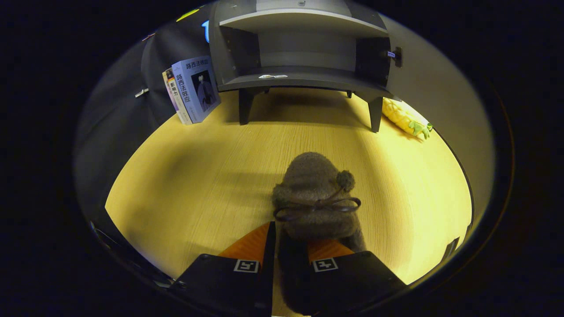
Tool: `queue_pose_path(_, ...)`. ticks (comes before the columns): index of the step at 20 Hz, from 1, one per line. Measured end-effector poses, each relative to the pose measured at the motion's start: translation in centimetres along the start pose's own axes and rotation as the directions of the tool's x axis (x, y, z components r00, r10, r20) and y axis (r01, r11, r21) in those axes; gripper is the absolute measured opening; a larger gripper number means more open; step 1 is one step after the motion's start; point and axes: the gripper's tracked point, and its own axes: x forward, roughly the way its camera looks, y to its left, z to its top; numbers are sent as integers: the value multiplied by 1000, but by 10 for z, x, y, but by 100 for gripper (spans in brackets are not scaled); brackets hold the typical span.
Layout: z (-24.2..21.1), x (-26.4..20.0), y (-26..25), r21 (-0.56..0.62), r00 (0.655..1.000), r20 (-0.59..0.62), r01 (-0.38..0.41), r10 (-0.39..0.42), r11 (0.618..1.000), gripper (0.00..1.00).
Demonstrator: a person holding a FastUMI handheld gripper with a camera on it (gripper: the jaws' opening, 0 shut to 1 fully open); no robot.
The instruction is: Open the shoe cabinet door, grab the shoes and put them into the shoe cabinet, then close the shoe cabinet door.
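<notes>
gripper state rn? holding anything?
Gripper: shut on the fuzzy brown shoe, its heel end pinched between the two fingers, toe pointing toward the open shoe cabinet.

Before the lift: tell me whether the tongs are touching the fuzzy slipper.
Touching. The gripper view shows the tongs closed on the grey slipper's heel, both fingers pressed against it with no gap.

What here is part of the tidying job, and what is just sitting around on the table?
Part of the job:
- fuzzy brown shoe, pinched between the fingers of the gripper
- shoe cabinet, door already open, beyond the shoe

Just lying about:
- books leaning beside the cabinet
- yellow plush toy by the cabinet's other leg
</notes>
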Motion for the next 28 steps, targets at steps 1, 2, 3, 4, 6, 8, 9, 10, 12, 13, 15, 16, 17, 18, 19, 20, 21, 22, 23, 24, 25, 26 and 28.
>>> queue_pose_path(1,6,6,-3,10,1000,16,3,-3,1000,29)
queue_pose_path(2,9,11,-3,14,999,32,-1,0,1000,27)
queue_pose_path(3,12,14,-3,10,999,47,3,-3,1000,26)
queue_pose_path(4,14,17,-4,-5,998,60,10,-9,1000,26)
queue_pose_path(6,16,19,-3,-32,997,82,14,-12,999,26)
queue_pose_path(8,18,41,-8,-40,995,92,44,-40,998,16)
queue_pose_path(9,20,20,-5,-38,995,96,37,-34,999,5)
queue_pose_path(10,18,21,-5,-32,995,91,36,-33,999,5)
queue_pose_path(12,19,20,-5,-27,997,75,31,-29,999,5)
queue_pose_path(13,21,18,-6,-25,997,67,34,-32,999,5)
queue_pose_path(15,32,9,-7,-10,998,62,32,-31,999,5)
queue_pose_path(16,43,2,-9,-4,997,74,33,-32,999,5)
queue_pose_path(17,57,-5,-9,-3,995,91,36,-35,999,5)
queue_pose_path(18,71,-14,-10,-6,993,109,39,-38,999,5)
queue_pose_path(19,86,-23,-10,-12,991,126,45,-44,999,5)
queue_pose_path(20,101,-30,-10,-14,988,143,53,-50,999,5)
queue_pose_path(21,116,-38,-11,-11,986,156,62,-60,998,5)
queue_pose_path(22,131,-47,-10,-2,984,166,62,-60,998,5)
queue_pose_path(23,145,-55,-8,10,983,175,55,-56,998,5)
queue_pose_path(24,160,-63,-6,23,981,187,50,-53,998,5)
queue_pose_path(25,176,-71,-5,34,978,201,43,-49,999,5)
queue_pose_path(26,190,-79,-3,39,976,215,34,-42,999,5)
queue_pose_path(28,222,-94,-1,38,968,248,35,-43,999,5)
